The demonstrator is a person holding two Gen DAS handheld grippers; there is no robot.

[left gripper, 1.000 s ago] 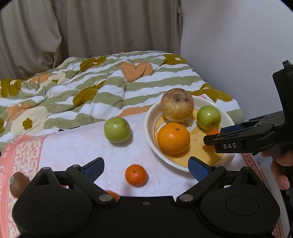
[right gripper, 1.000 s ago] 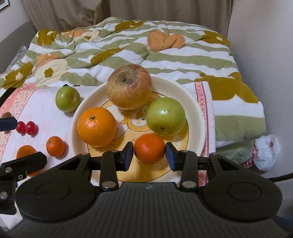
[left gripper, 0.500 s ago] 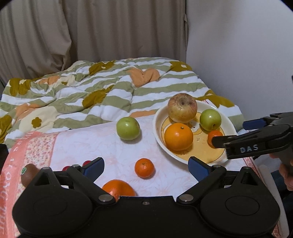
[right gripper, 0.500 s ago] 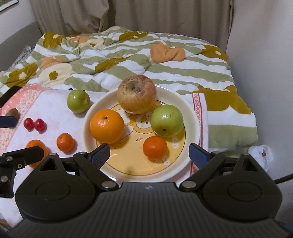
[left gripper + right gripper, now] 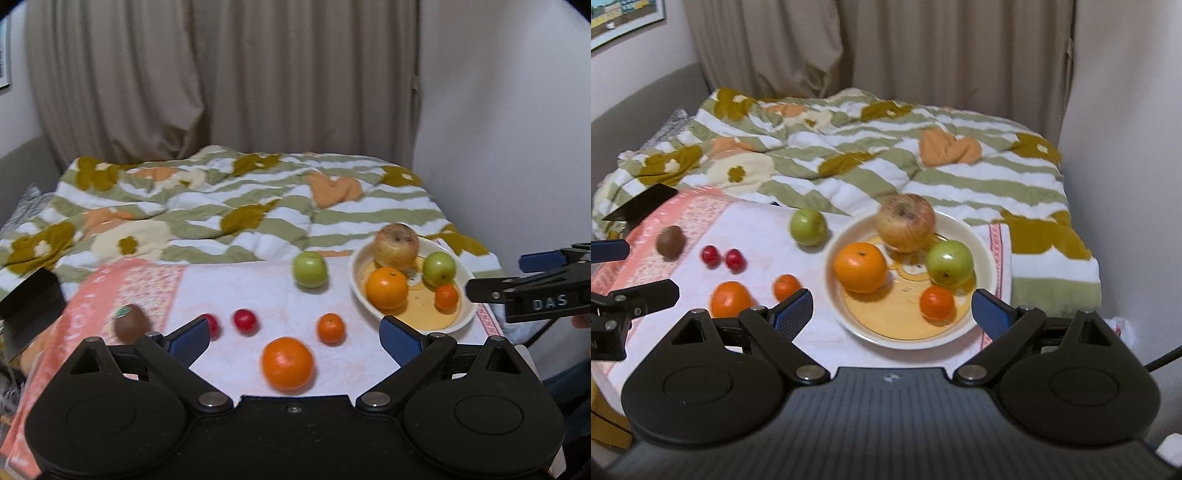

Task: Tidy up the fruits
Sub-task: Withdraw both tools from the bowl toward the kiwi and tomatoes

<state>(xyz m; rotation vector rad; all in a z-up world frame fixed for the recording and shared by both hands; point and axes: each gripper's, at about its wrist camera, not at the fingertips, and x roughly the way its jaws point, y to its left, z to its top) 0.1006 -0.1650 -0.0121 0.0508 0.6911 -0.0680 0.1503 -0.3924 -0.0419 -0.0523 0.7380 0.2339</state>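
A cream plate (image 5: 975,236) (image 5: 360,258) holds a reddish apple (image 5: 905,222), an orange (image 5: 860,266), a green apple (image 5: 949,262) and a small tangerine (image 5: 937,302). On the cloth lie a green apple (image 5: 310,269), a large orange (image 5: 287,363), a small tangerine (image 5: 331,328), two red fruits (image 5: 245,319) and a kiwi (image 5: 129,322). My left gripper (image 5: 291,338) is open and empty, above the large orange. My right gripper (image 5: 892,310) is open and empty, raised before the plate.
A pink-and-white cloth (image 5: 236,288) covers the table. Behind it lies a striped floral quilt (image 5: 229,206) on a bed, with curtains and a wall beyond. A black object (image 5: 29,306) sits at the left edge. The right gripper shows in the left wrist view (image 5: 532,291).
My right gripper opened, let go of the small tangerine on the plate and drew back and up. My left gripper also pulled back, bringing more fruits into view.
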